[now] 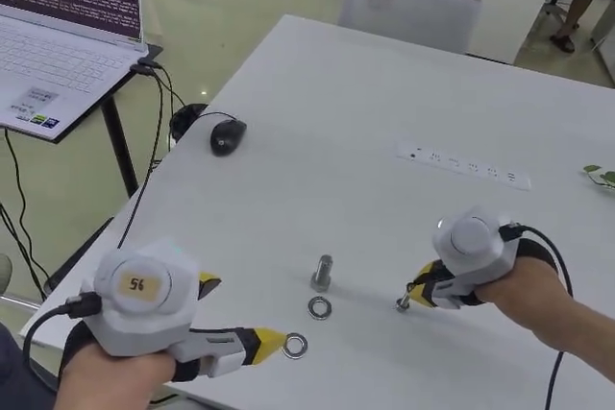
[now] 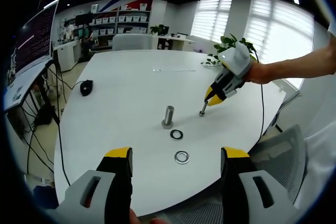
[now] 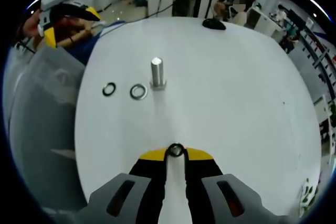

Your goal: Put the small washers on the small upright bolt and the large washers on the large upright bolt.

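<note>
Your right tongs (image 3: pixel 176 156) were closed, and at their very tips they pinched a small ring, which I judged to be a small washer (image 3: pixel 176 146). The small upright bolt (image 2: pixel 202 111) stood on the table (image 1: pixel 384 93) just beyond those tips. I could not tell whether the ring was already over it.

Your left tongs (image 2: pixel 176 151) were wide open and held nothing. One washer (image 2: pixel 187 157) lay flat on the table just in front of them, between the lines of the two jaws. A second washer (image 2: pixel 176 131) lay further ahead, and the large upright bolt (image 2: pixel 167 116) stood just beyond that one.

These washers looked like stiff, thin, light and smooth metal, so I judged they could slip. A flat washer offered only its outer rim, so the jaws needed to come low and take two opposite edges, leaving the hole free. The bolts seemed to stand only on their heads, so a side push could tip them.
</note>
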Available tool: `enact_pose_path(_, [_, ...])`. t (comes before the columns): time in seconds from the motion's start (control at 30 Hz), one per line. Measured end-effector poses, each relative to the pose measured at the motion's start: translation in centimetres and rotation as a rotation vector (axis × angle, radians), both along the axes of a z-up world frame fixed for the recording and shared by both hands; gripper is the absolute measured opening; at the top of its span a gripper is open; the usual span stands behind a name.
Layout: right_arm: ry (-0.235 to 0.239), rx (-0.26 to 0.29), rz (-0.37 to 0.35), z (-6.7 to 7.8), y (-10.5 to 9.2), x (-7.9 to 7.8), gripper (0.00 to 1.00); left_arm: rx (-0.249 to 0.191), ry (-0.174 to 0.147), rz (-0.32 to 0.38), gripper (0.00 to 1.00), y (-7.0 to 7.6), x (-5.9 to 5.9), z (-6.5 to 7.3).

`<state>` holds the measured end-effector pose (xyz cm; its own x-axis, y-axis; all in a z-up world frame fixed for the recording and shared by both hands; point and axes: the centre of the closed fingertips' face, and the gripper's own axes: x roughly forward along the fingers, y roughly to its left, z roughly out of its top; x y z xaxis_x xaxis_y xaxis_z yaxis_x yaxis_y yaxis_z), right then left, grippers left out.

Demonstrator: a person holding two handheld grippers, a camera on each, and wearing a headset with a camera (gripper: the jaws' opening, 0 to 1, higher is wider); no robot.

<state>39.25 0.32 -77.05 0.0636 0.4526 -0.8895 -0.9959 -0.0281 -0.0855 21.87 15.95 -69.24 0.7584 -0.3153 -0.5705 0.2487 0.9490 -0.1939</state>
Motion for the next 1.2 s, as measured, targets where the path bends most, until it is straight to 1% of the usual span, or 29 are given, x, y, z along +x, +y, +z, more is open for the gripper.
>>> enact_pose_path(0.33, [0.012,-0.026,0.007,-0.9,0.1,0.0,0.14,0.002,-0.001,0.000,0.68,0.1,0.1,0.1])
enact_pose_path(0.43, [0.014,-0.039,0.015,-1.6,0.2,0.1,0.14,0.002,-0.001,-0.001,0.68,0.0,0.1,0.1])
enact_pose_path(0.7, [0.018,-0.061,0.022,-2.9,0.3,0.2,0.14,0.002,0.001,0.001,0.68,0.1,0.1,0.0])
enact_pose_path(0.83, [0.021,-0.057,0.002,-3.2,0.3,0.3,0.17,0.006,0.005,0.006,0.68,0.3,-0.1,-0.1])
enact_pose_path(0.9, [0.031,-0.054,-0.009,-3.2,0.2,0.1,0.17,0.005,0.004,0.009,0.68,0.4,-0.1,-0.1])
enact_pose_path(1.0, [0.009,-0.062,-0.004,-3.2,-0.2,0.3,0.18,0.004,0.000,0.014,0.68,0.5,-0.1,0.0])
enact_pose_path(1.1, [-0.004,-0.056,-0.019,-2.8,-0.8,0.2,0.18,0.002,-0.003,0.018,0.68,0.6,-0.1,0.0])
enact_pose_path(1.2, [0.008,-0.070,-0.048,-3.3,-2.1,-0.1,0.18,0.001,-0.005,0.016,0.68,0.5,0.0,0.0])
